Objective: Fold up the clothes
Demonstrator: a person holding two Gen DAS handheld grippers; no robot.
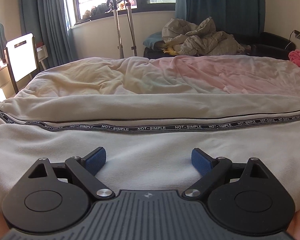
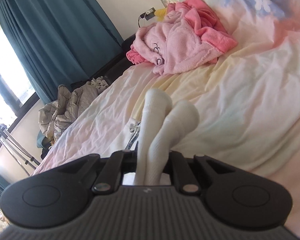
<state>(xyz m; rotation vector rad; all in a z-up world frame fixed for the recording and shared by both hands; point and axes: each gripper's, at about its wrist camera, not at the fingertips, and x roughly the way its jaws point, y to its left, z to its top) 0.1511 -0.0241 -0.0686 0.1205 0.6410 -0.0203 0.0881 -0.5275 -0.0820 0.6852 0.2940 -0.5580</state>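
White trousers (image 1: 150, 144) with a black "NOT-SIMPLE" side stripe (image 1: 150, 128) lie flat across the bed in the left wrist view. My left gripper (image 1: 149, 161) is open, its blue pads (image 1: 96, 160) resting low over the white cloth, holding nothing. In the right wrist view my right gripper (image 2: 152, 160) is shut on bunched white ribbed cloth (image 2: 160, 124), the trousers' cuffs, which stand up between the jaws above the bed. A drawstring end (image 2: 133, 128) shows behind them.
The bed sheet (image 1: 170, 76) is pale yellow and pink. A pink fleece garment (image 2: 180, 40) lies near the bed's head. A grey crumpled quilt (image 1: 200, 38) sits on a dark couch beyond the bed. A garment steamer stand (image 1: 118, 20), chair (image 1: 20, 56) and teal curtains (image 2: 50, 30) are around.
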